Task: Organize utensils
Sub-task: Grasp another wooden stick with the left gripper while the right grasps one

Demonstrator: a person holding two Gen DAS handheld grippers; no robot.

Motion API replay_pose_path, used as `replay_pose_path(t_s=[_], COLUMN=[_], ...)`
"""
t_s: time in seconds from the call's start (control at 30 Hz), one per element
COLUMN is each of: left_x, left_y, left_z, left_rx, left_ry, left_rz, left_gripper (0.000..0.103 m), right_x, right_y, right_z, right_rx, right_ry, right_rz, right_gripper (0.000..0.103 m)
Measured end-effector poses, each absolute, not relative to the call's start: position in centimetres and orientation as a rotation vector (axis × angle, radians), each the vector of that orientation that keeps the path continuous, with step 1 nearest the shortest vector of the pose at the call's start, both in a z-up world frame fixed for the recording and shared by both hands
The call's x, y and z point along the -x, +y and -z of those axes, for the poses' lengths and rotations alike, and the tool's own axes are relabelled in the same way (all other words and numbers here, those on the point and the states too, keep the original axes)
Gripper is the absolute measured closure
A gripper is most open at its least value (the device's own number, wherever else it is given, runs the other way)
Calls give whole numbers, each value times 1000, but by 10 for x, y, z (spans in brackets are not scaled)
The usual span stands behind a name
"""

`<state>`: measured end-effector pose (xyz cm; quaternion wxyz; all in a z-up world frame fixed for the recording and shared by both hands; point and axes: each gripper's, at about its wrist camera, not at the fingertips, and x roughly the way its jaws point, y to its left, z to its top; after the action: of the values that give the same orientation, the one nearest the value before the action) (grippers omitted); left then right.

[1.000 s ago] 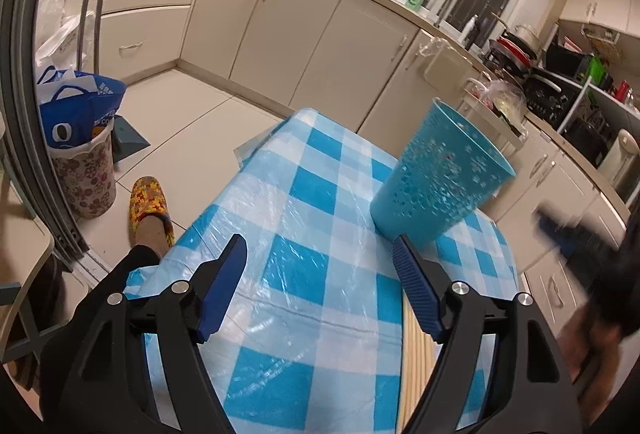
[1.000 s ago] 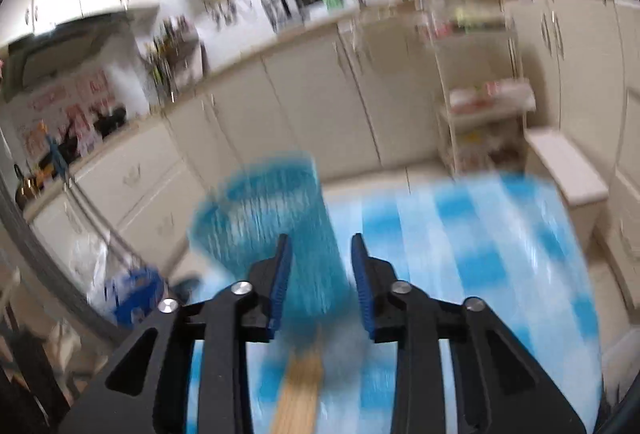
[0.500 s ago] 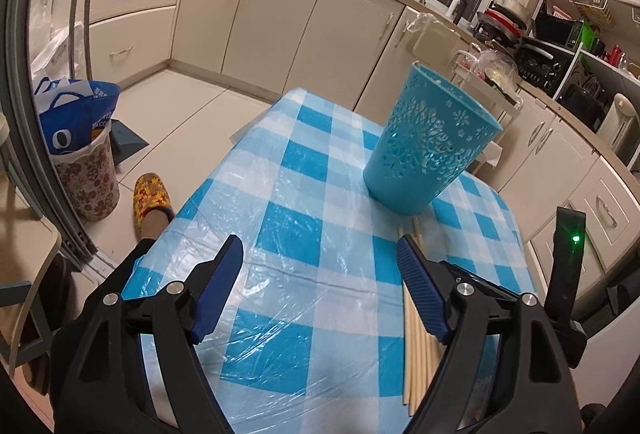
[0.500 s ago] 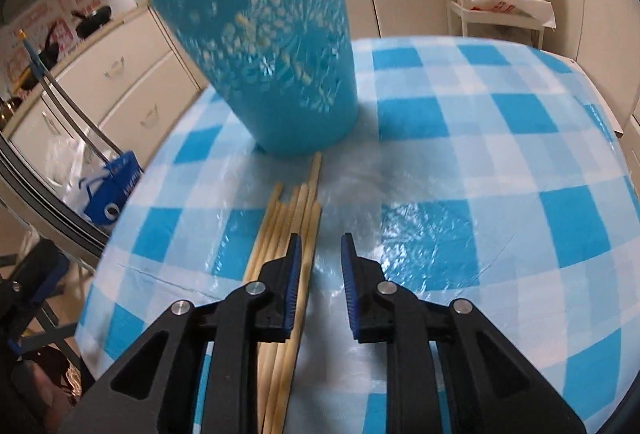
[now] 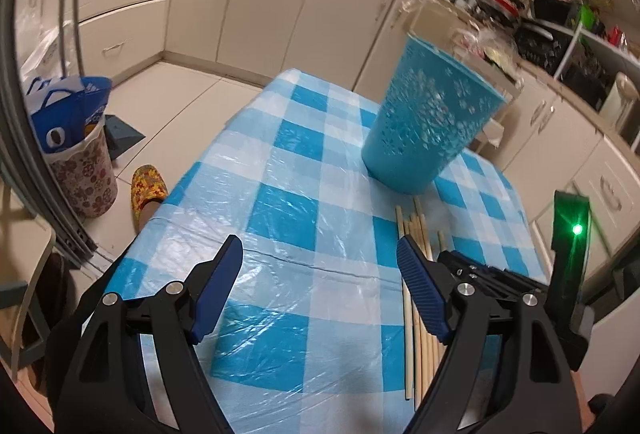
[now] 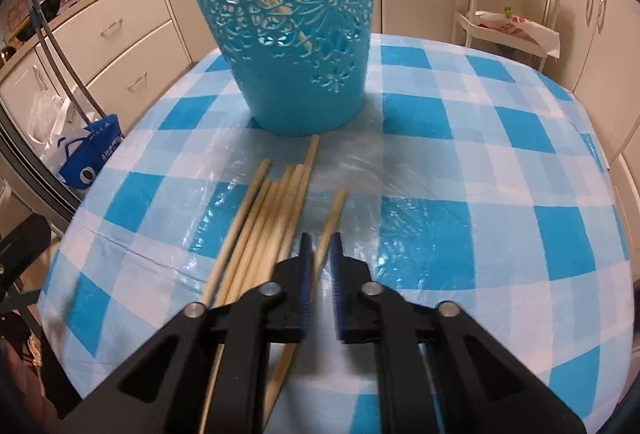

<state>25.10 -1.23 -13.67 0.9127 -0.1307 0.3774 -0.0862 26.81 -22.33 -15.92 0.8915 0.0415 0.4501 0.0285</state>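
Chopsticks on a checked table beside a blue basket, with one gripper closed on a single stick.

In the left wrist view, the left gripper (image 5: pixel 320 266) is held wide open over the blue-and-white checked tablecloth (image 5: pixel 280 218), with nothing between its fingers. The blue perforated basket (image 5: pixel 428 129) is seen upright further along the table, and the wooden chopsticks (image 5: pixel 416 314) are laid just in front of it, partly hidden behind the gripper's right-hand finger. A patterned bin (image 5: pixel 84 173) holding a blue bag, and a patterned slipper (image 5: pixel 148 189), are seen on the floor; the print on the bag cannot be read. In the right wrist view, the right gripper (image 6: pixel 320 258) is closed on a single chopstick (image 6: pixel 334 213), set slightly apart from the bundle (image 6: pixel 264 226) at its left. The basket (image 6: pixel 296 33) stands just beyond the stick tips. A white trolley (image 6: pixel 512 13) is seen behind the table, its bag lettering illegible.
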Motion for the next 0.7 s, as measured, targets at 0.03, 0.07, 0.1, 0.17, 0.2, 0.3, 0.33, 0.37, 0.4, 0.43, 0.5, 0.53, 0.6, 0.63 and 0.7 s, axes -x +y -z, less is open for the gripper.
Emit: replay_pose_path(t_s=[0.03, 0.07, 0.1, 0.17, 0.2, 0.3, 0.33, 0.37, 0.4, 0.43, 0.5, 0.53, 0.6, 0.63, 0.7], left_x=[-255, -259, -265, -275, -280, -293, -296, -299, -302, -304, -309, -311, -313, -314, -315], left_y=[-19, -26, -34, -48, -56, -79, -85, -91, -97, -101, -106, -108, -111, -113, -112], left_z=[138, 140, 142, 147, 150, 157, 159, 161, 165, 167, 171, 174, 176, 178, 178], left_rx=[239, 209, 178, 127, 95, 10, -13, -34, -59, -74, -101, -110, -130, -139, -151], left_ry=[790, 803, 818, 847, 862, 890, 898, 907, 920, 928, 944, 953, 960, 962, 969], left_rz=[183, 189, 196, 210, 219, 238, 241, 243, 245, 242, 232, 228, 224, 221, 216], left_gripper=[27, 27, 27, 27, 27, 28, 28, 28, 28, 28, 28, 28, 28, 28, 28], right_x=[-268, -268, -268, -266, -266, -266, -266, -266, -266, -266, -266, -266, -266, -266, -266], right_y=[-225, -228, -231, -236, -239, -248, -249, -251, -252, -253, -255, -256, -257, -258, -259], right_z=[159, 159, 159, 160, 160, 161, 161, 162, 162, 162, 163, 163, 163, 163, 163], right_rx=[-86, -89, -93, -106, -117, -175, -185, -198, -206, -215, -232, -239, -249, -255, -263], right_ry=[934, 934, 934, 929, 926, 924, 924, 924, 923, 923, 922, 922, 922, 922, 921], right_rz=[-57, -56, -56, -62, -68, -91, -96, -102, -105, -110, -117, -120, -125, -128, -131], right_gripper=[94, 94, 95, 95, 96, 96, 96, 96, 96, 96, 96, 96, 96, 96, 96])
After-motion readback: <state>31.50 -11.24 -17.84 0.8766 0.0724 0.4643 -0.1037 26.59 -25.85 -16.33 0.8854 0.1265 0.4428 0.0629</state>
